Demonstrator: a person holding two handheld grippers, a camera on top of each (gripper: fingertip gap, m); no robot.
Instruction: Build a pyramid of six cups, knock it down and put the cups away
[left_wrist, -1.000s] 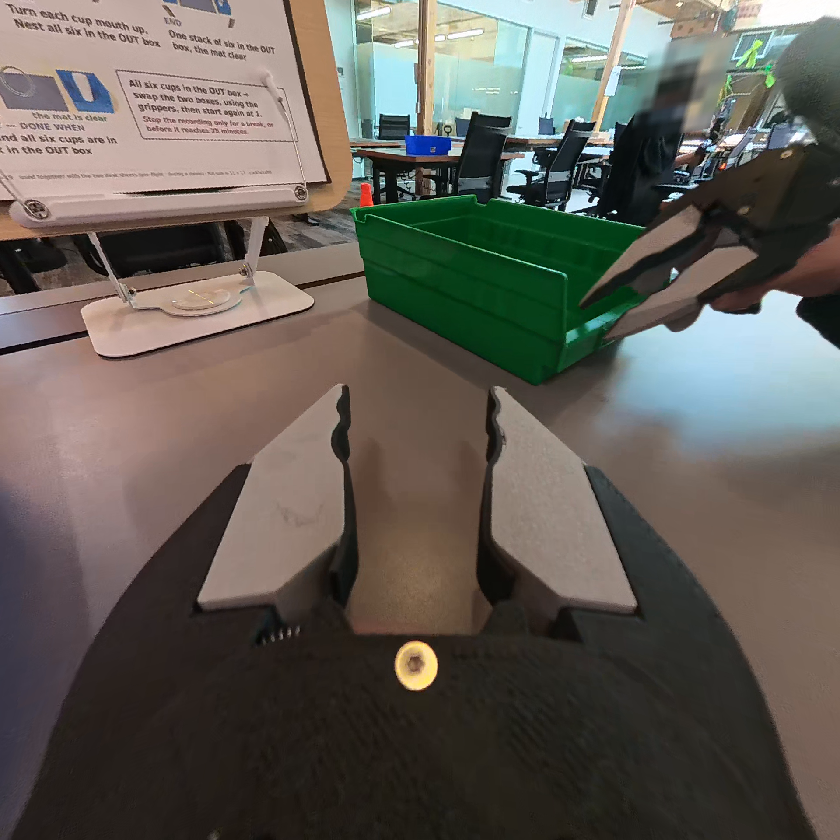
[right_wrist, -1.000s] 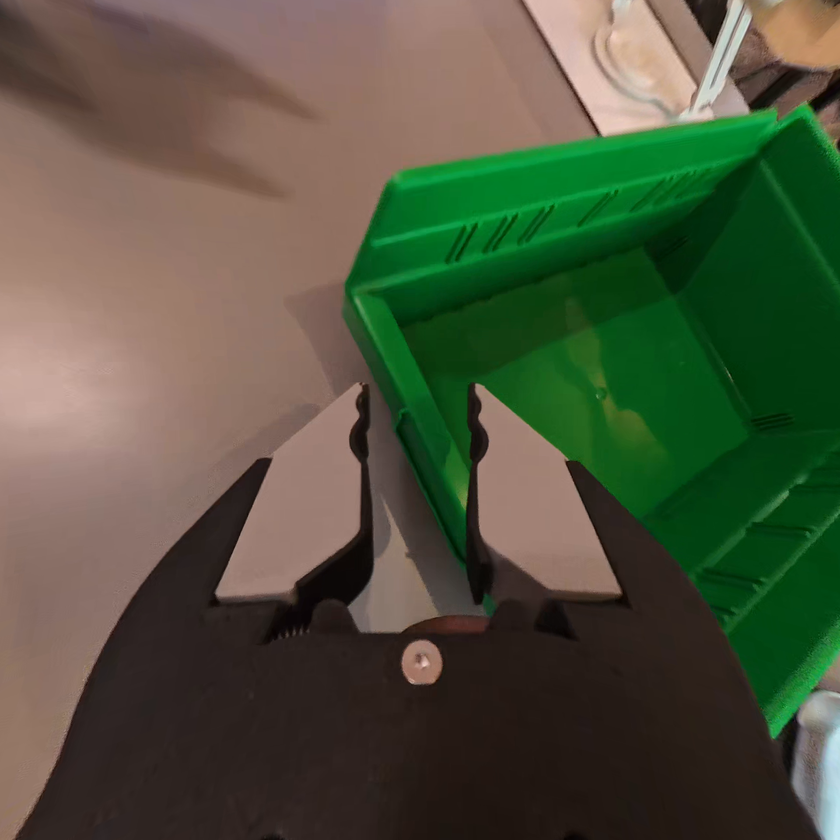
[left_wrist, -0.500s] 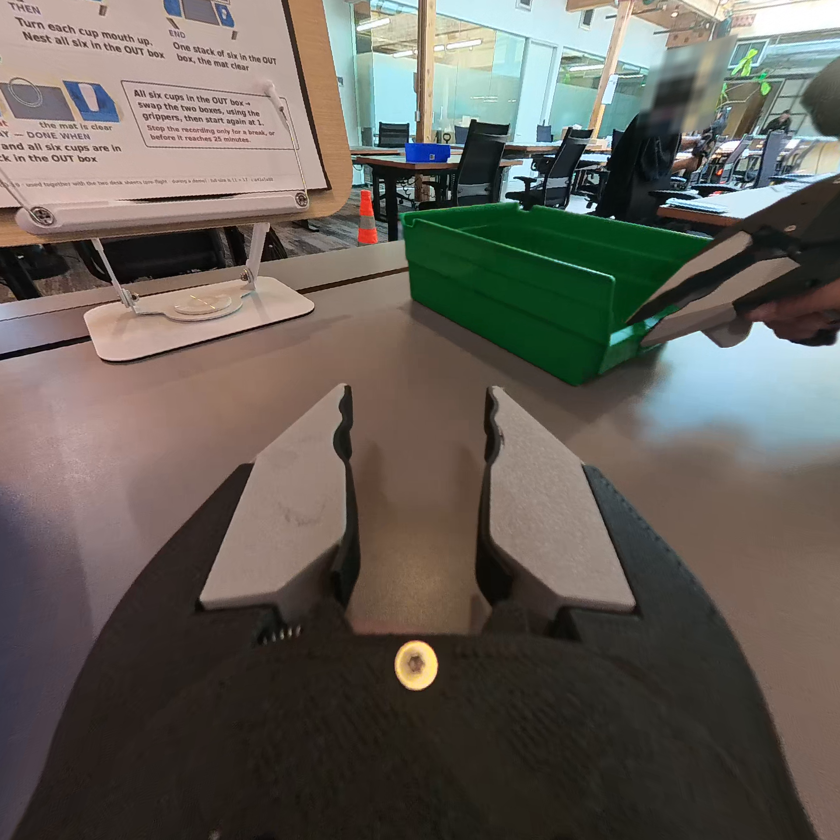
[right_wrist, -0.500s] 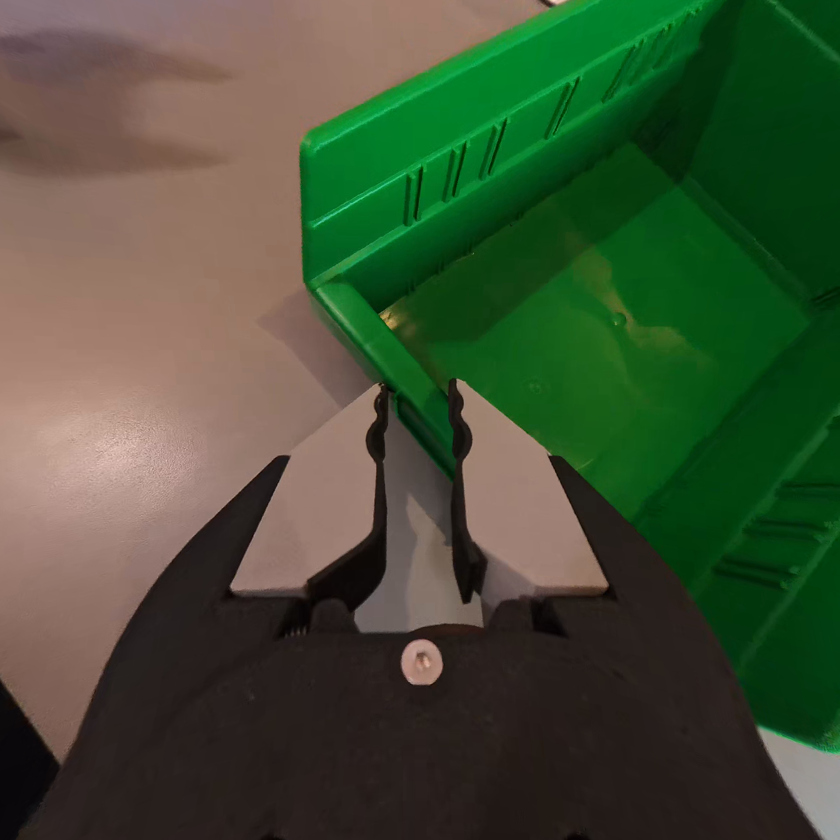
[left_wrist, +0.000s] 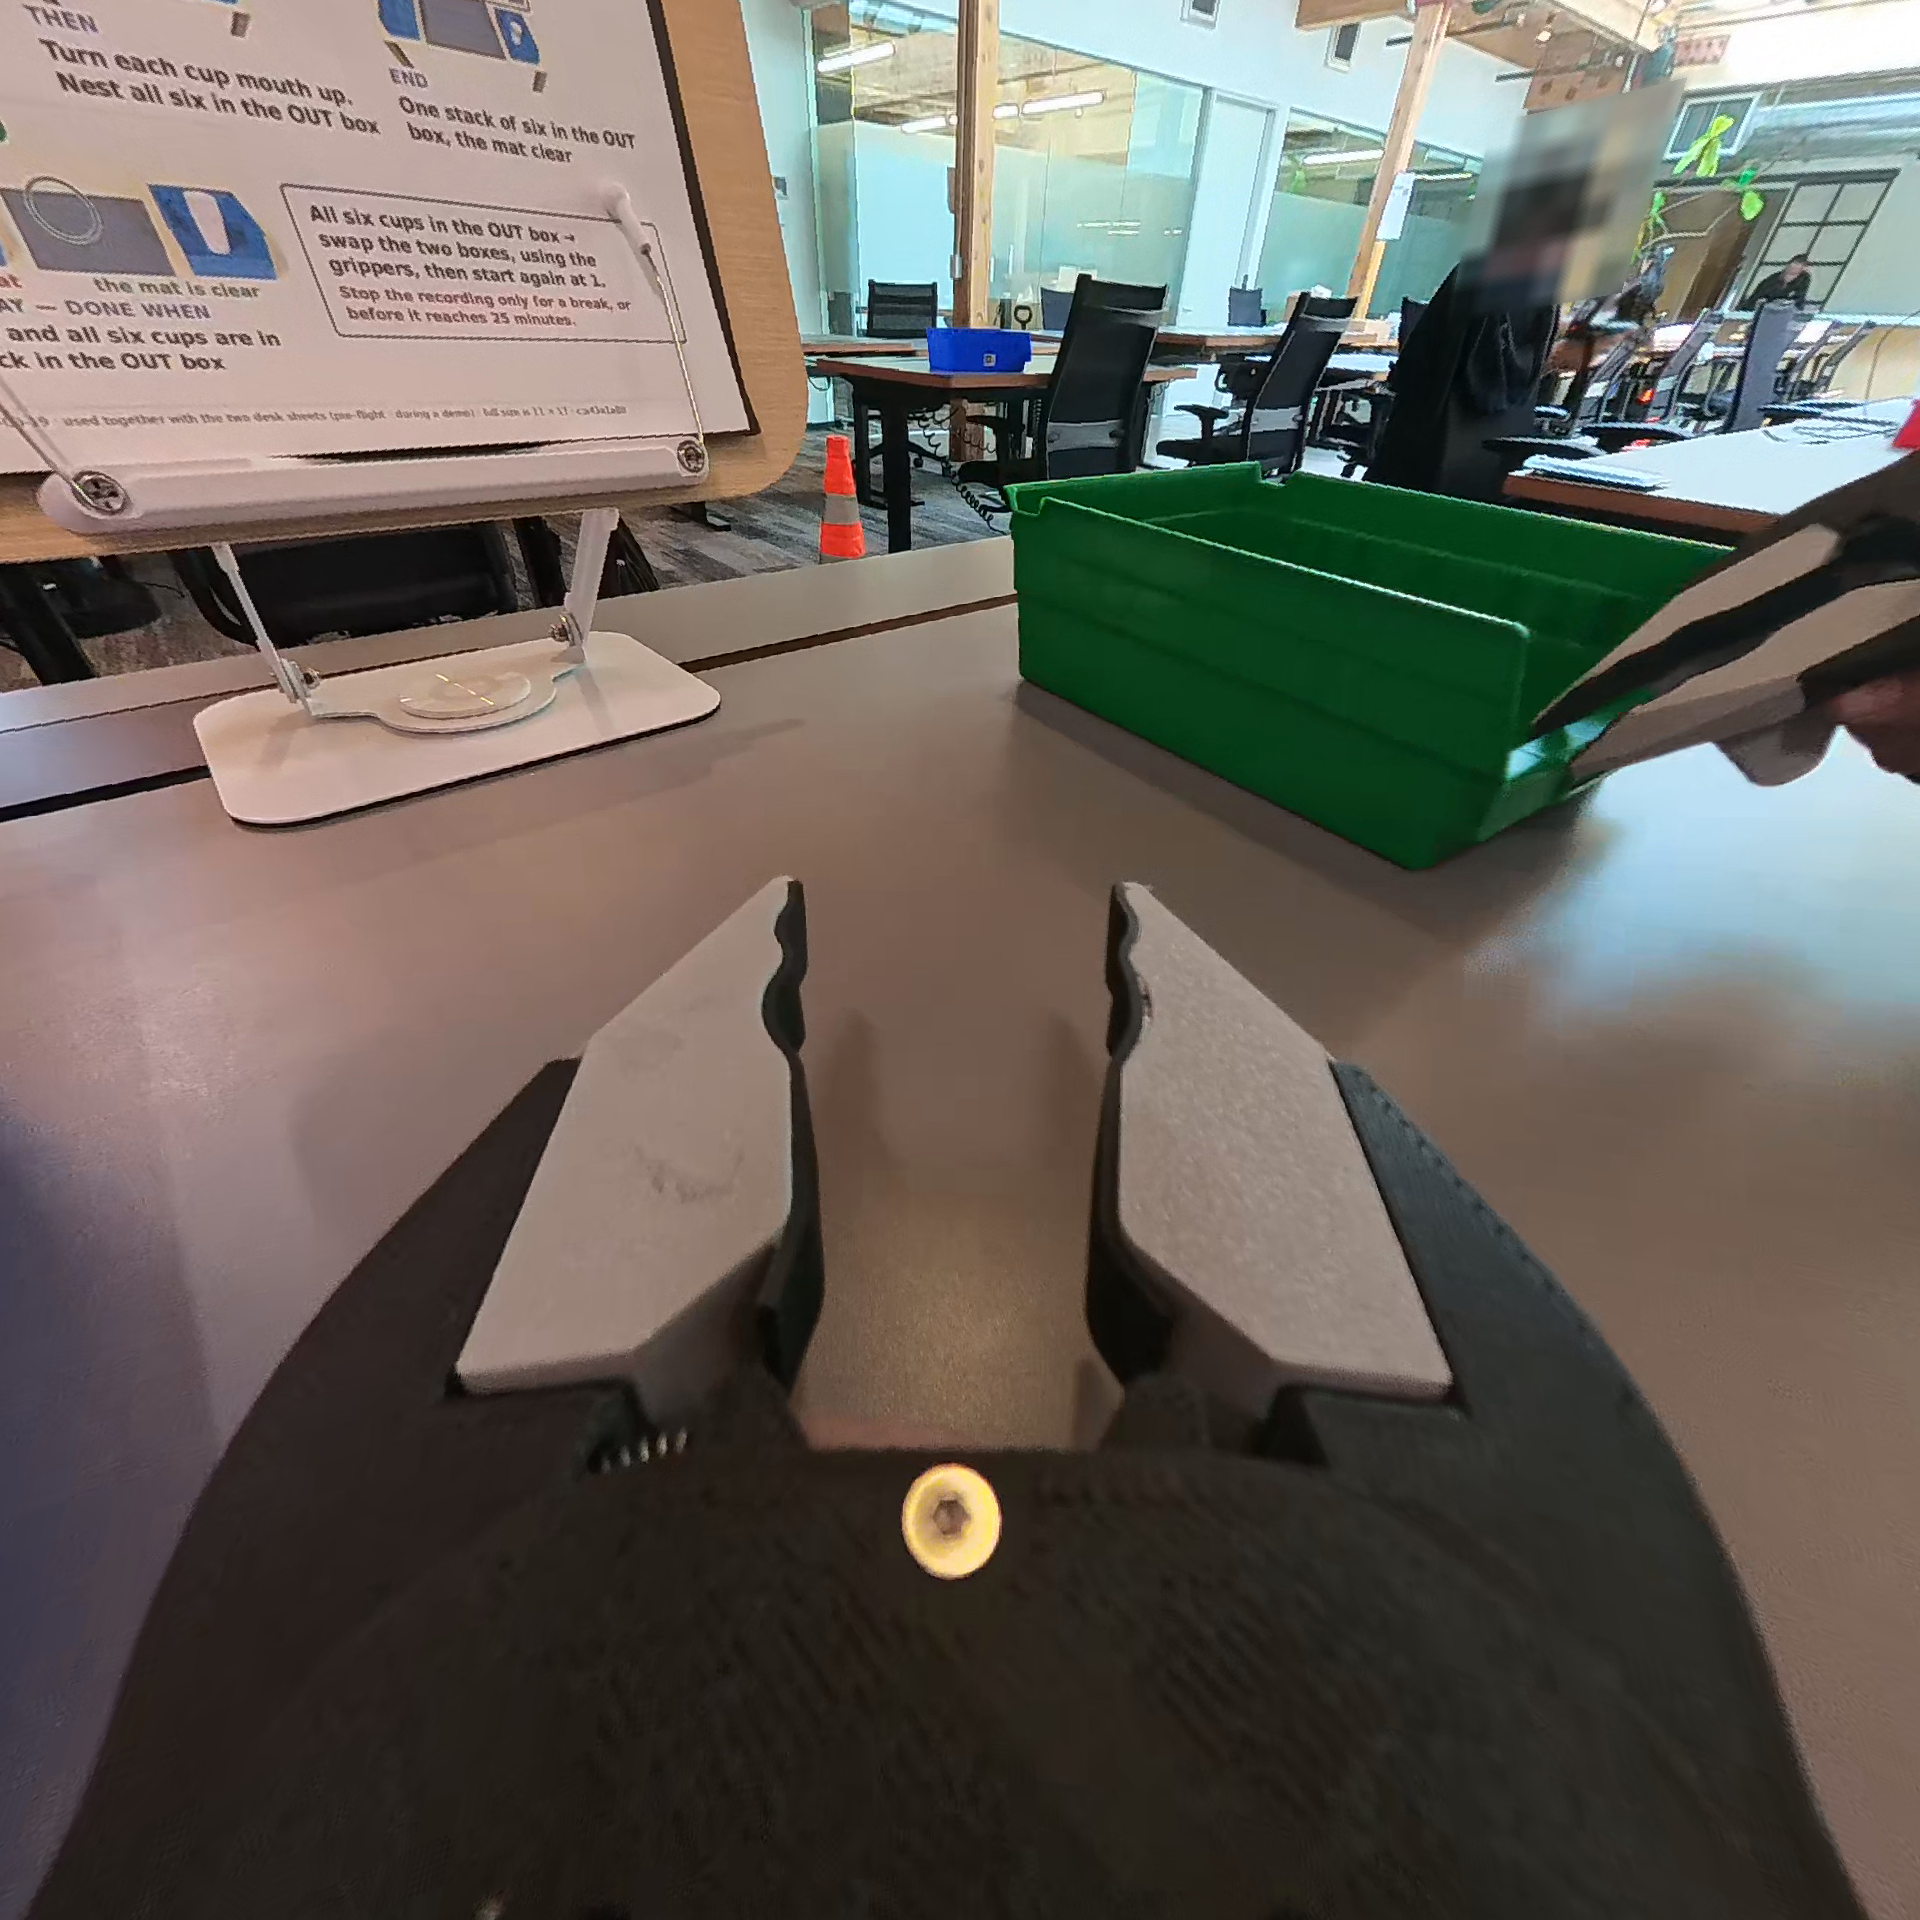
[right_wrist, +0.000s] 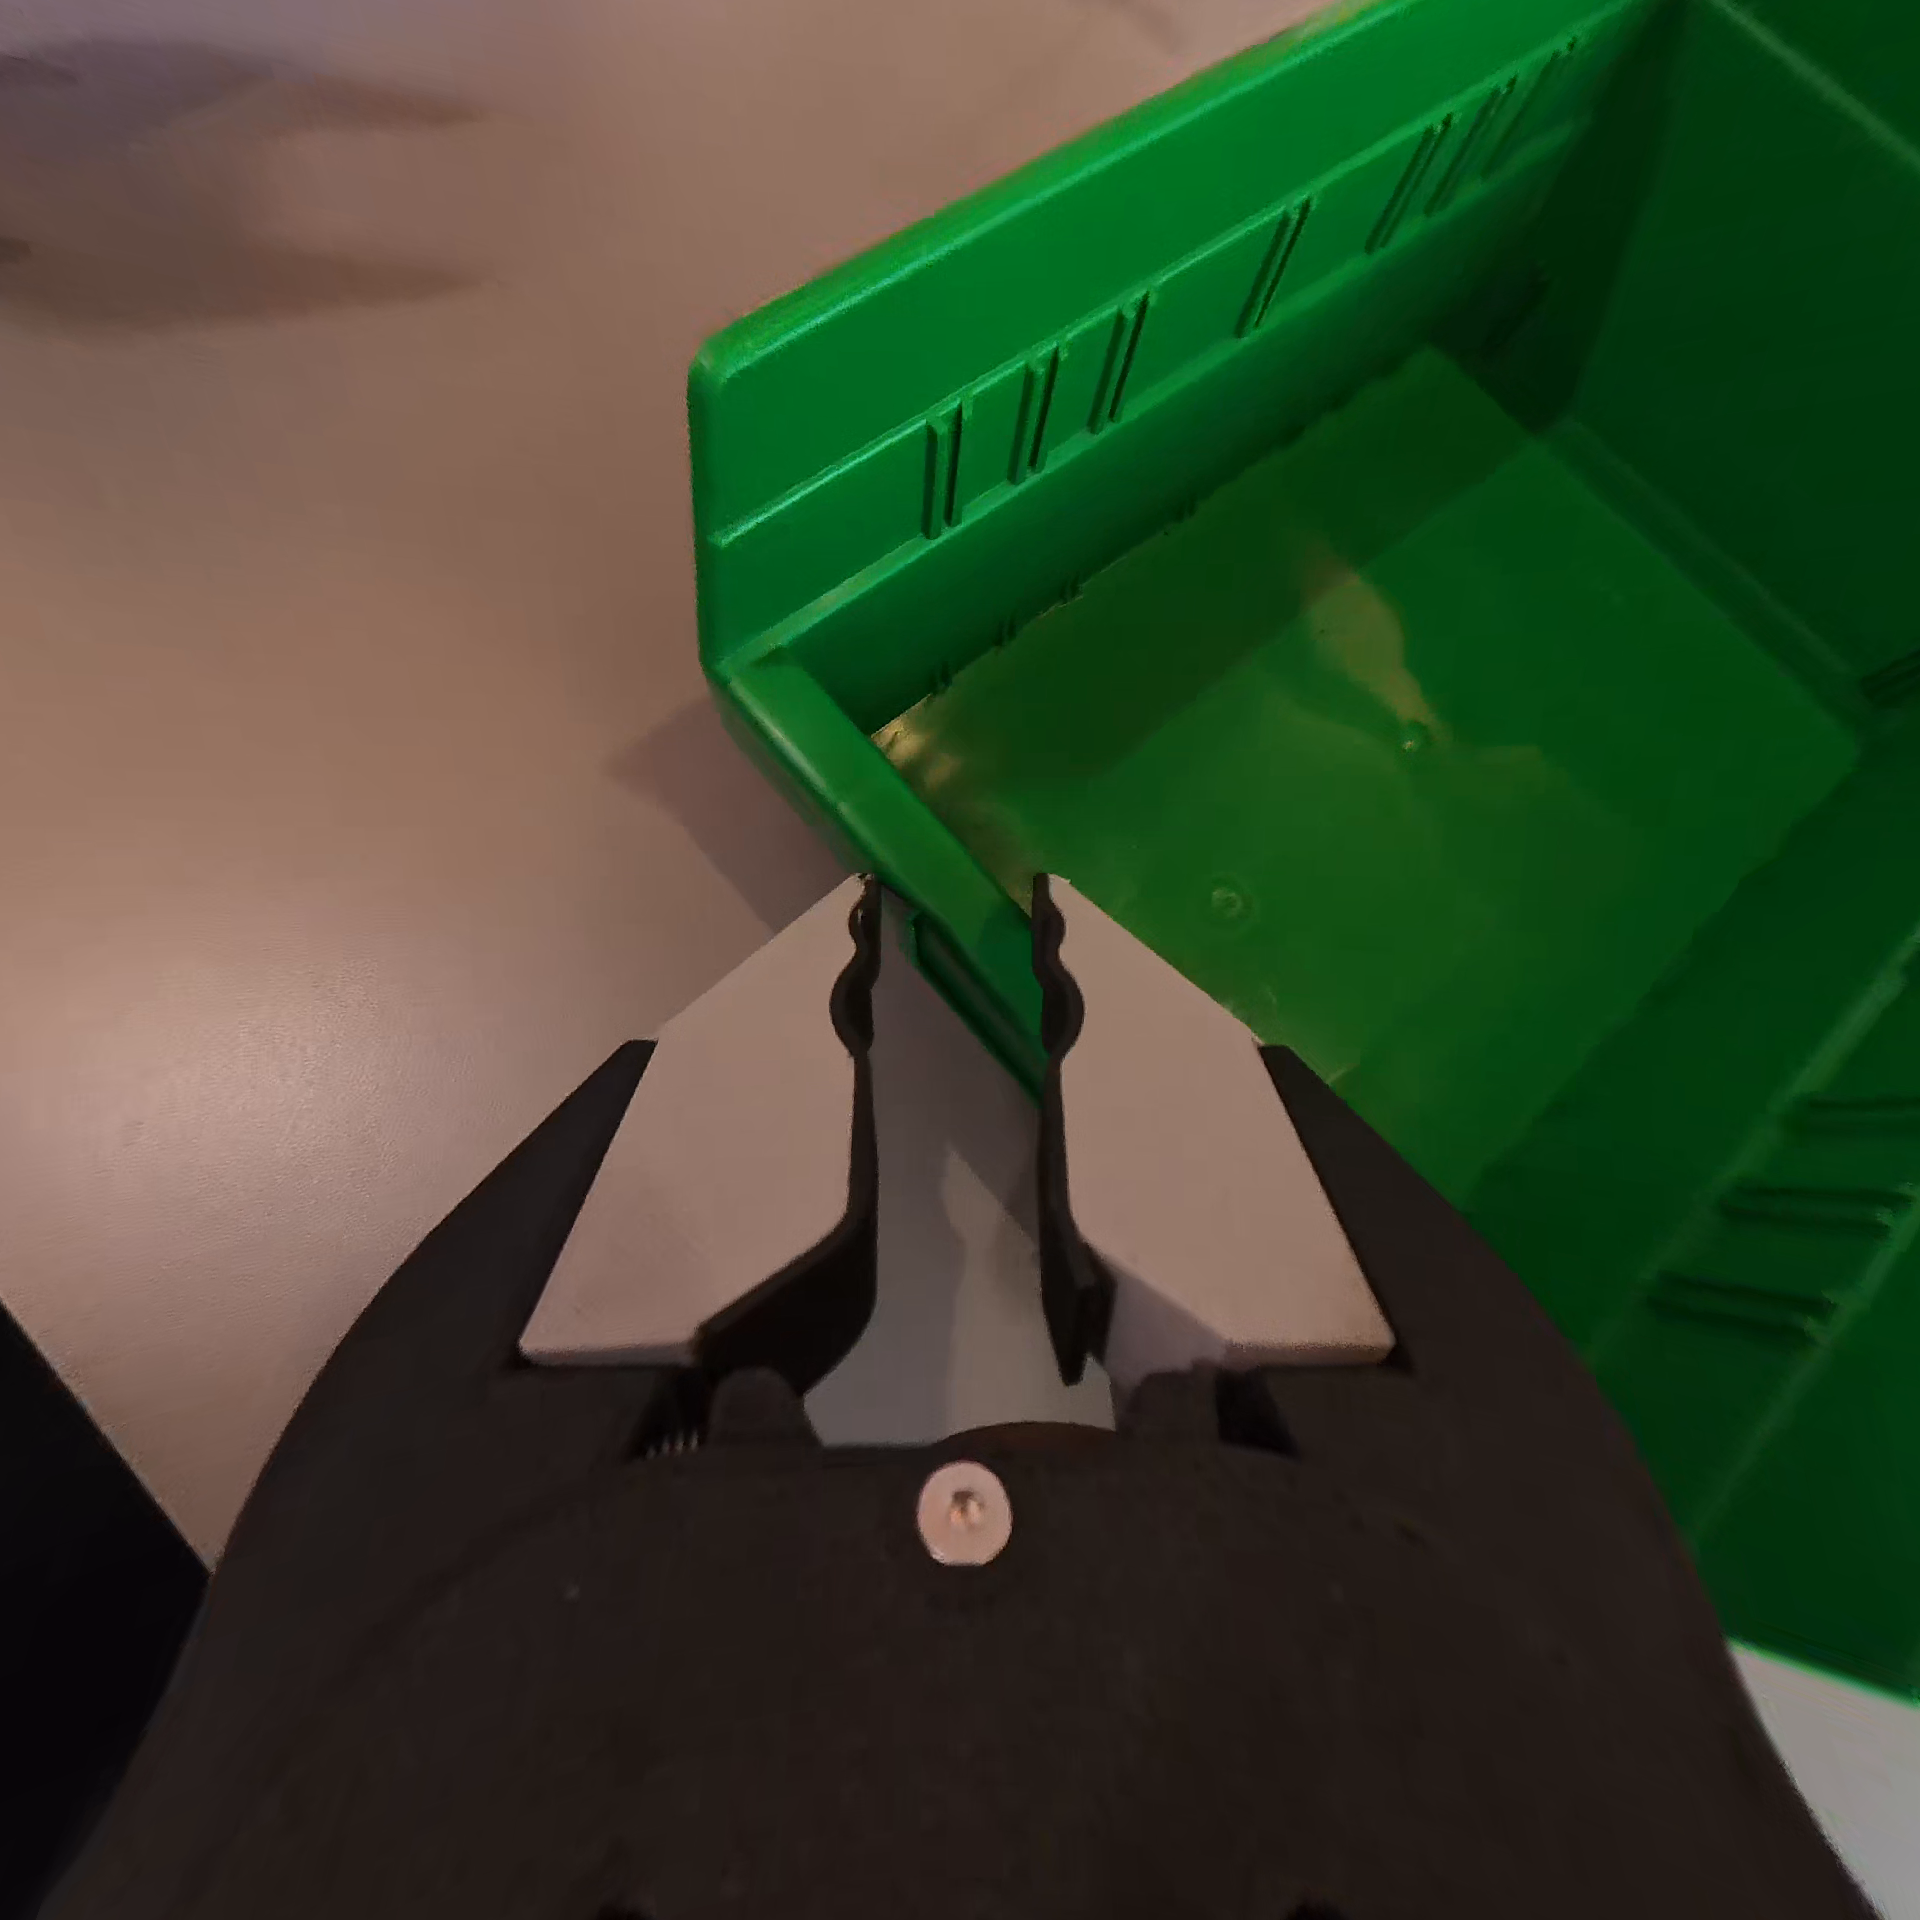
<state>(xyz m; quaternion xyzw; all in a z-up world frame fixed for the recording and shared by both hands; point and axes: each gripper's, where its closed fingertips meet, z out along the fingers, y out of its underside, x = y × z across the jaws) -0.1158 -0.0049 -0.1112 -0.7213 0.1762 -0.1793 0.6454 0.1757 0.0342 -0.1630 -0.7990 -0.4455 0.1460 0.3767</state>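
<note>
No cups are in view. A green plastic bin stands empty on the grey table at the right in the left wrist view. My right gripper is shut on the low front wall of the green bin, near its corner, one finger inside and one outside. It also shows at the right edge of the left wrist view, held by a hand. My left gripper is open and empty, low over the bare table, to the left of the bin and short of it.
A stand with an instruction sheet rests on a white base at the far left of the table. Behind the table are office desks, chairs, an orange cone and a person. The grippers' ends are close to 30 cm from one another.
The right gripper's fingers have closed on the bin's front wall. The bin has slid to the right across the table with it. The left gripper has barely moved.
</note>
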